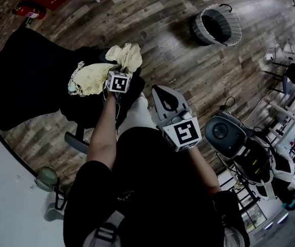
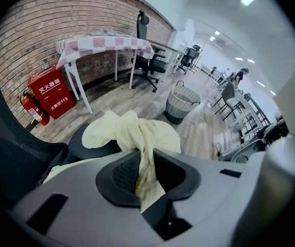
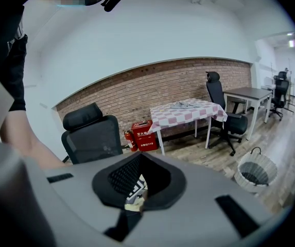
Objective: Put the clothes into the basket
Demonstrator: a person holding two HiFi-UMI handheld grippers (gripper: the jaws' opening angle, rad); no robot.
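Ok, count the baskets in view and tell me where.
1. The basket stands on the wood floor, apart from the chair that bears the clothes. More could be hidden behind furniture.

Pale clothes (image 1: 93, 78) on, seemingly, chair seat (image 1: 88, 113)

R. gripper (image 3: 139, 157): jaw tips brought together, nothing clamped. Marker cube (image 3: 136, 188) & pale cloth (image 3: 132, 207) are seen through the jaw loop. Black chair (image 3: 91, 138) shown at pic. left, checkered table (image 3: 186, 112) centre, basket (image 3: 247, 182) lower right.
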